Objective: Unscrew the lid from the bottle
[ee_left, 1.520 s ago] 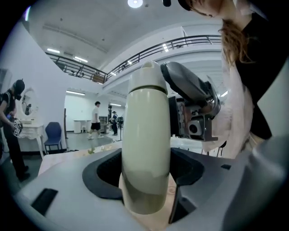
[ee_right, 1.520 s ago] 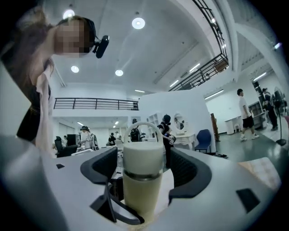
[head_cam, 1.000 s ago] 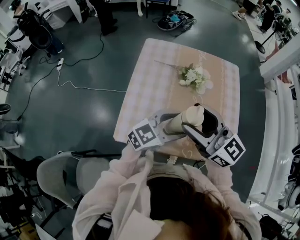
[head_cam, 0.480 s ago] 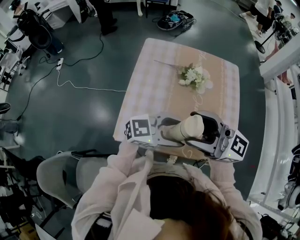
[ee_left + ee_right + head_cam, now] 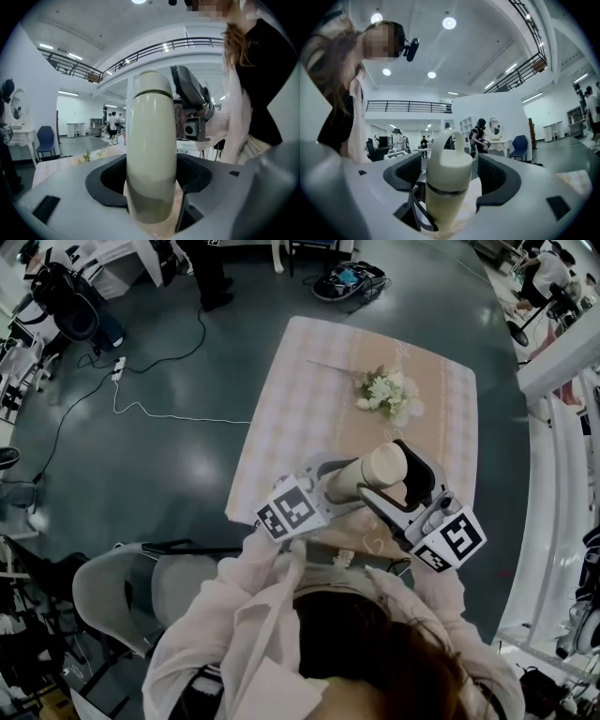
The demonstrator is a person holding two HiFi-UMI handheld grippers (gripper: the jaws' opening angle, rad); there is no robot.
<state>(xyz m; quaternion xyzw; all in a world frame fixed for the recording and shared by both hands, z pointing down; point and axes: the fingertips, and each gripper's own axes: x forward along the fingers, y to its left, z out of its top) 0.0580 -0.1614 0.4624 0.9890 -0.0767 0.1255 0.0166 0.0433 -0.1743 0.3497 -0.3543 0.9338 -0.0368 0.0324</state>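
A cream bottle is held up over the near edge of the table, its body clamped in my left gripper. In the left gripper view both pads press the bottle's body, and the rounded lid stands above the jaws. My right gripper reaches in from the right around the lid end. In the right gripper view the lid with its loop handle sits between the jaws. They are opening, and a gap shows on each side of the lid.
The table wears a pale checked cloth, with a bunch of white flowers lying on its far half. A grey chair stands at the lower left. Cables trail over the dark floor, and people stand far off.
The right gripper has turned back, its marker cube swinging from level to lower right, and its jaws have spread off the lid. The left gripper tilted with the bottle.
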